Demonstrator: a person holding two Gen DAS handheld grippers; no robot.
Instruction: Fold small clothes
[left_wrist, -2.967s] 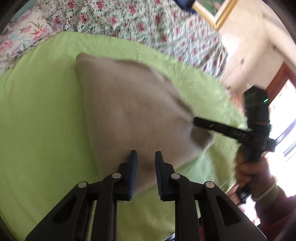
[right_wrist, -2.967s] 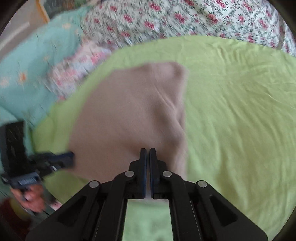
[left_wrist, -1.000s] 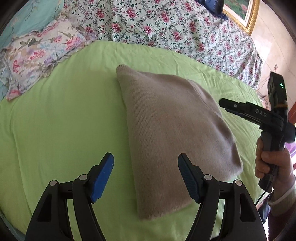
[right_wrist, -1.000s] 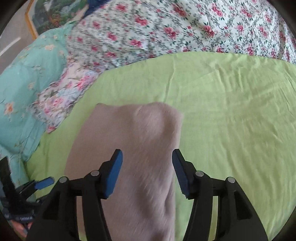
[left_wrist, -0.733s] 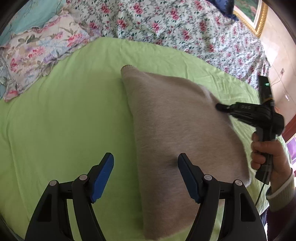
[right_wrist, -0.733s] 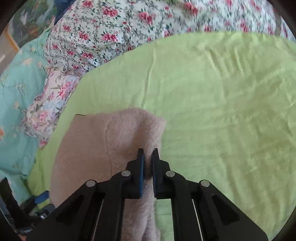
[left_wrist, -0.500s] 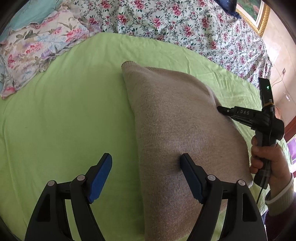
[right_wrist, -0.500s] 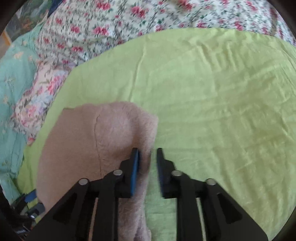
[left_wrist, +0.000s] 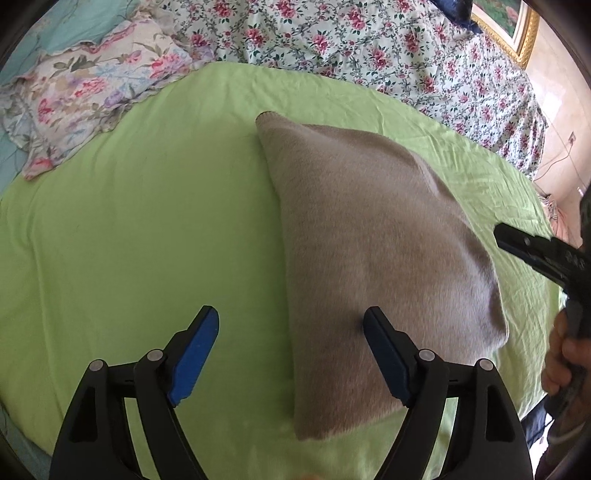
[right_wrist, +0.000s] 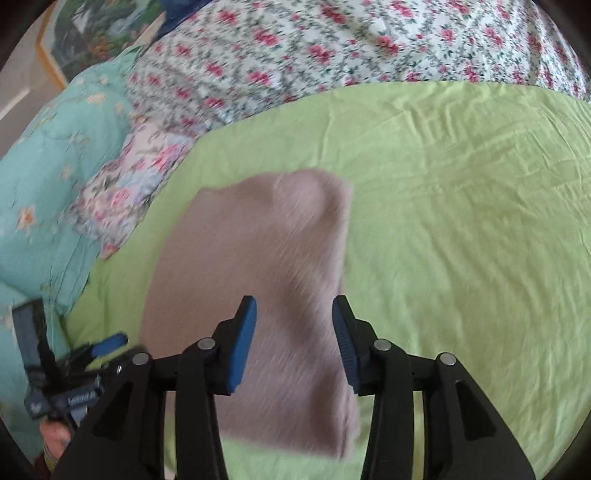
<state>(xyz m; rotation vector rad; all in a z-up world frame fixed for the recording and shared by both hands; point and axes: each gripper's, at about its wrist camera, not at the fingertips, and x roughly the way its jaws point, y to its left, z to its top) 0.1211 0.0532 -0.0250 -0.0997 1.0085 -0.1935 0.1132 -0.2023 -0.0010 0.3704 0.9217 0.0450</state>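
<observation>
Nearest, left gripper (left_wrist: 290, 325) with black arms and blue pads, spread wide and holding nothing, hovering over the near left edge of a folded beige knitted garment (left_wrist: 373, 254). Right gripper (right_wrist: 293, 325), also parted and empty, poised above the same garment's near right side (right_wrist: 266, 280). Garment lying flat on a lime green bedsheet (left_wrist: 147, 221). No containers anywhere. Further back, a ruffled floral pillow (left_wrist: 88, 88), then a white quilt with red roses (left_wrist: 369, 44).
</observation>
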